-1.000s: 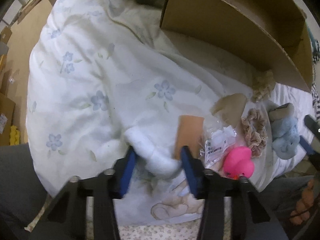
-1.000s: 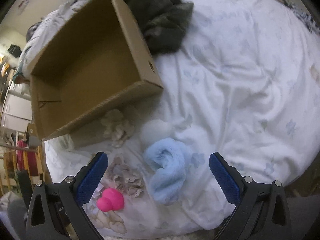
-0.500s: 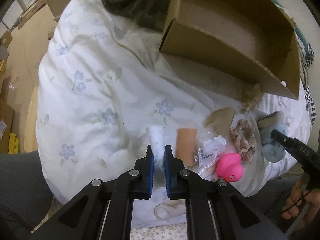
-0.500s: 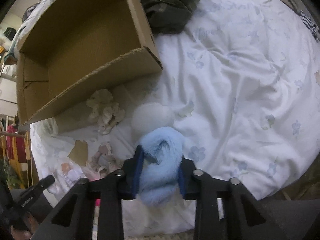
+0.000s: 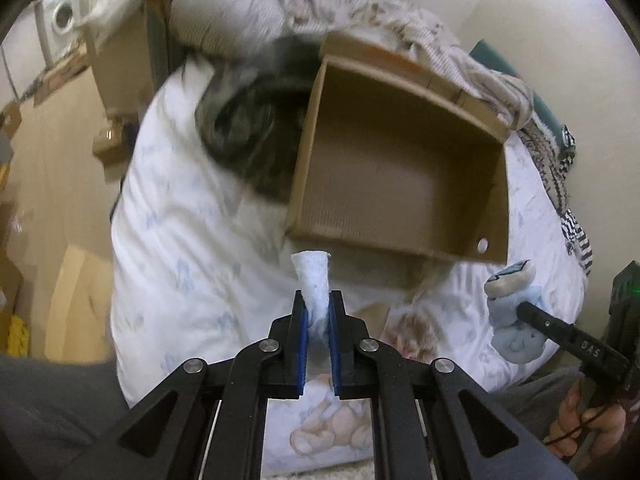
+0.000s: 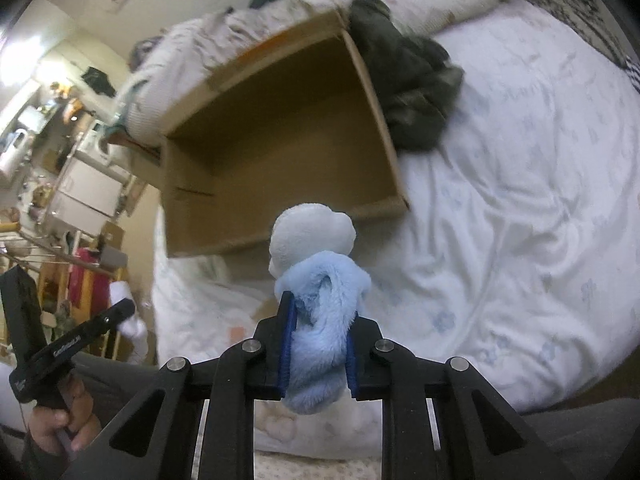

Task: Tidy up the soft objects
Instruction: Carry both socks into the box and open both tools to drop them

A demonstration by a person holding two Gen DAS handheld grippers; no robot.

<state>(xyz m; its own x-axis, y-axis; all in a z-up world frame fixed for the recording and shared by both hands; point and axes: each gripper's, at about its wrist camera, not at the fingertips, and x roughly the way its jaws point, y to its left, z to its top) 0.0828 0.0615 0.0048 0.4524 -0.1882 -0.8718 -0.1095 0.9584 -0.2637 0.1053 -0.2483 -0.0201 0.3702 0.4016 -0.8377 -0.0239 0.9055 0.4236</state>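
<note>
My left gripper [image 5: 318,300] is shut on a white fluffy roll [image 5: 313,276], which sticks up between the blue pads above the duvet. An open, empty cardboard box [image 5: 392,184] lies just beyond it. My right gripper [image 6: 318,308] has its jaws closing on a light blue plush toy [image 6: 322,320] with a pale head [image 6: 312,232], and the pads press into its fur. The box [image 6: 280,140] sits ahead of it too. In the left wrist view the blue plush [image 5: 512,328] hangs at the right. In the right wrist view the white roll [image 6: 130,320] shows at the lower left.
A white floral duvet [image 6: 520,200] covers the bed. A dark garment [image 6: 412,92] lies against the box's side. A beige scrunchie [image 5: 412,336] rests on the duvet below the box. A grey patterned blanket [image 5: 280,8] is heaped behind. A hand [image 5: 580,428] holds the right gripper's handle.
Both grippers went from open around their items to shut on them. Both have lifted their items off the duvet, and the views now tilt up toward the box.
</note>
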